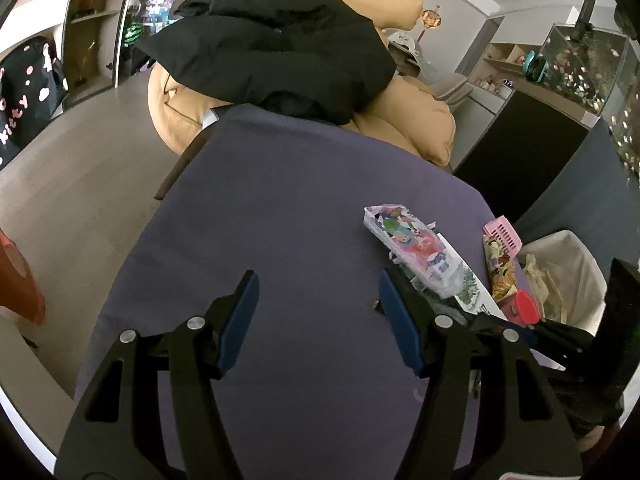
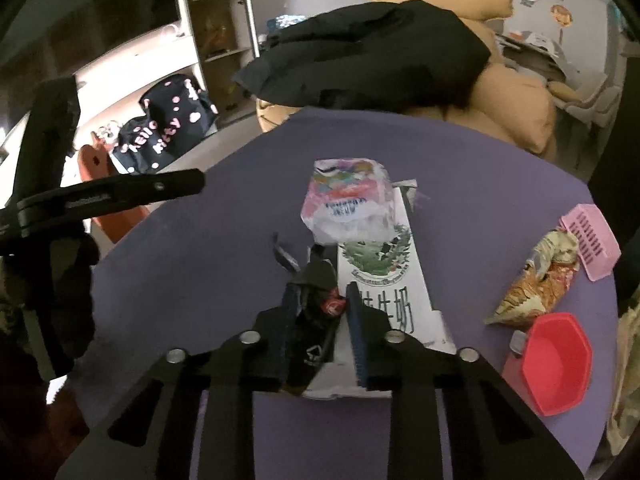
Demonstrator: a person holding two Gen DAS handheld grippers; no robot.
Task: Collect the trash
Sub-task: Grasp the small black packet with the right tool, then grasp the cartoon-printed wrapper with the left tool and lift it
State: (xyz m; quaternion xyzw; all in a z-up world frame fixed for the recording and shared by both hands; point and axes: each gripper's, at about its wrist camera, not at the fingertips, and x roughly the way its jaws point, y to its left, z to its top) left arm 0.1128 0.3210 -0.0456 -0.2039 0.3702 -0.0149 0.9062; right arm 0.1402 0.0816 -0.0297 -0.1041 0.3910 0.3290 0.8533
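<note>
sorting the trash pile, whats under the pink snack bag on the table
The pink snack bag lies on the far end of a flat white milk carton, which rests on the purple table. The carton's covered end cannot be seen, nor anything beneath it.

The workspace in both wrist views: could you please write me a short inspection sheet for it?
Surface: purple tabletop, partly covered.
Job's things: dark crumpled wrapper; white milk carton lying flat; pink snack bag on the carton; orange snack bag; lined bin beside the table.
Clutter: red cup; pink basket.
Grippers: right tongs shut on the wrapper; left tongs open, empty.
Cables: nothing seen.
Surroundings: black jacket on tan cushions; fish tank.
</note>
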